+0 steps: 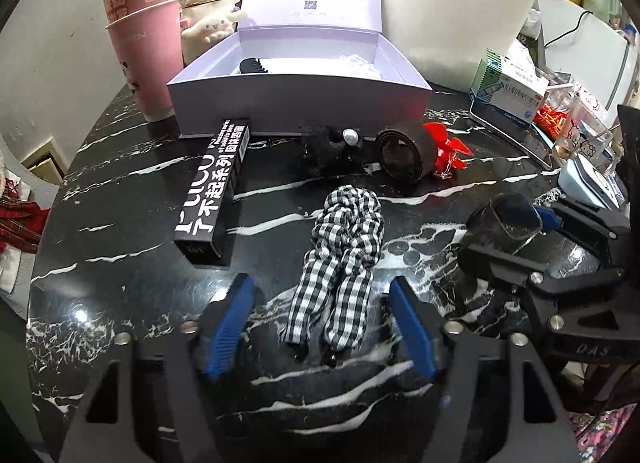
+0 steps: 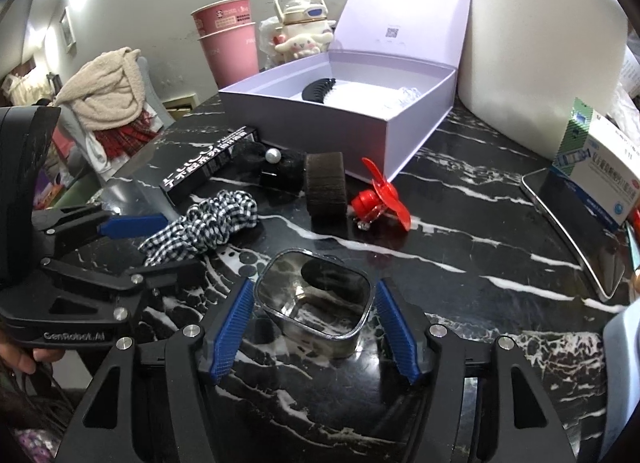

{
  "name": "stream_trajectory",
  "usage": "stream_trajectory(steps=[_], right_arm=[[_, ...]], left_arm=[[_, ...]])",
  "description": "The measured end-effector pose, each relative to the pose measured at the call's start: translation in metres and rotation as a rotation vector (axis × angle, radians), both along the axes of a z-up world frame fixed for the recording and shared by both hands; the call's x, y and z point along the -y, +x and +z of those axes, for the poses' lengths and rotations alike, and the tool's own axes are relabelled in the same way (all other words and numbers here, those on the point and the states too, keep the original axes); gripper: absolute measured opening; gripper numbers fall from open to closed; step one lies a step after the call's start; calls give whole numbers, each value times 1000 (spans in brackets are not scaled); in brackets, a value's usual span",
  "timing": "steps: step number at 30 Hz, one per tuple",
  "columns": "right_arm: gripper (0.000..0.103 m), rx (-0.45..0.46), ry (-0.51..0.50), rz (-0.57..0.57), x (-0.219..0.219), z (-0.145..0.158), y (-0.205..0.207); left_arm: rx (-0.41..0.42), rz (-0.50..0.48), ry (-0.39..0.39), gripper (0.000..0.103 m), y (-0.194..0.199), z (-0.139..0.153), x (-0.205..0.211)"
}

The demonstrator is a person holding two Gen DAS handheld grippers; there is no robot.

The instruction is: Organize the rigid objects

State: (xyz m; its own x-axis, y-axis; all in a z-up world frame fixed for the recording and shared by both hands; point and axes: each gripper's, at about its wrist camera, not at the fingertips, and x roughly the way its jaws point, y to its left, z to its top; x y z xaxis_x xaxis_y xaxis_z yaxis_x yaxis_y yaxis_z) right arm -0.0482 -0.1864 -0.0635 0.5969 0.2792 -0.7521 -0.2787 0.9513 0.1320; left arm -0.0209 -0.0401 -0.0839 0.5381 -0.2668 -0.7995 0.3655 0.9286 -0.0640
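Note:
An open lilac box (image 1: pixel 296 101) (image 2: pixel 320 119) stands at the back of the black marble table, with a black hair claw (image 1: pixel 253 65) (image 2: pixel 318 86) inside. My left gripper (image 1: pixel 320 299) is open around the tails of a black-and-white checked scrunchie (image 1: pixel 344 239) (image 2: pixel 204 223). My right gripper (image 2: pixel 314 303) (image 1: pixel 520 243) is open around a small clear square cup (image 2: pixel 316 295) (image 1: pixel 506 221). In front of the box lie a long black carton (image 1: pixel 214 187) (image 2: pixel 208 167), a black pearl bow (image 1: pixel 332 143) (image 2: pixel 272 167), a brown rolled band (image 1: pixel 406 155) (image 2: pixel 325 183) and a red clip (image 1: pixel 450 151) (image 2: pixel 380 199).
Stacked pink paper cups (image 1: pixel 140 43) (image 2: pixel 230 39) and a plush kettle toy (image 1: pixel 208 19) (image 2: pixel 300 27) stand back left. A white foam block (image 1: pixel 452 11) (image 2: pixel 540 51), a medicine box (image 1: pixel 512 89) (image 2: pixel 600 167) and a phone (image 2: pixel 576 227) are to the right.

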Motion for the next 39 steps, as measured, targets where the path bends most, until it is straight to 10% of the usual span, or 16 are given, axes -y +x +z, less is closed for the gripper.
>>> stream_trajectory(steps=[17, 27, 39], right_arm=[[47, 24, -11, 9, 2, -4, 3], [47, 9, 0, 26, 5, -2, 6], [47, -3, 25, -2, 16, 7, 10]], left_arm=[[29, -96, -36, 71, 9, 1, 16], [58, -112, -6, 26, 15, 2, 24], [36, -105, -64, 24, 14, 15, 16]])
